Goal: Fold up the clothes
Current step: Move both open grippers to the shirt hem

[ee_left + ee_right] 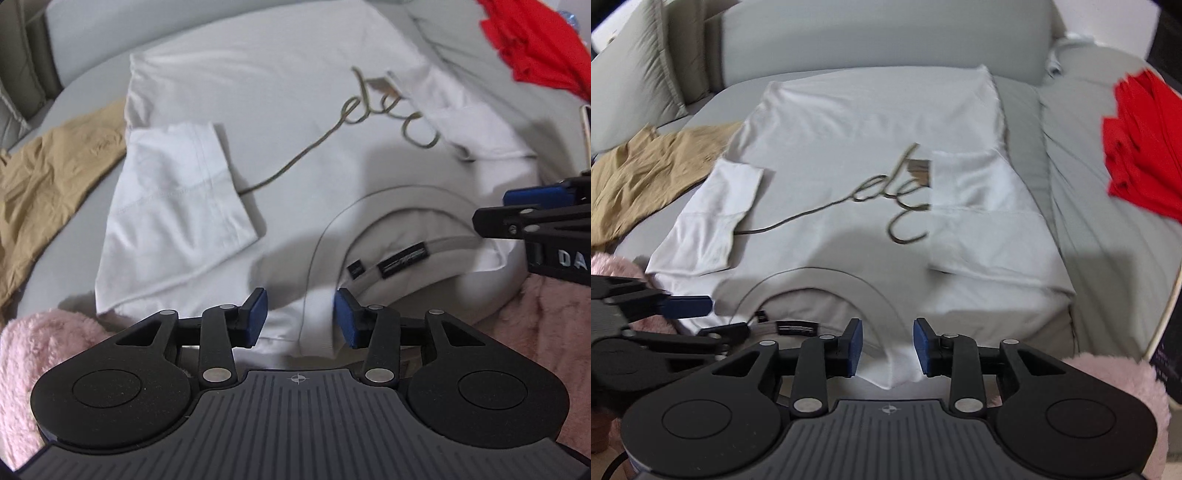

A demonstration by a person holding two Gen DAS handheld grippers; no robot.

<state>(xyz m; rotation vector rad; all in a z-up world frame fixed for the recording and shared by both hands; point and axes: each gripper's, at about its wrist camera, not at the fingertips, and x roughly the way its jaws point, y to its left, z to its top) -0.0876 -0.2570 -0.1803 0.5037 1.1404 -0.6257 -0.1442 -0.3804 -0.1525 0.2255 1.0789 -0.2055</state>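
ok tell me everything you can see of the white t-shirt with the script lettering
The white t-shirt with script lettering lies flat, front up, on a grey sofa seat, collar nearest the cameras. It looks like soft cotton, with olive cursive lettering across the chest, a grey ribbed collar and black neck labels. Both short sleeves are folded inward over the body. Its left edge touches a tan garment. Fabric at the collar edge sits between the right gripper fingers.

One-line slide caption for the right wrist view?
Right tongs astride the collar edge of a white T-shirt with both sleeves folded in, on a grey sofa.
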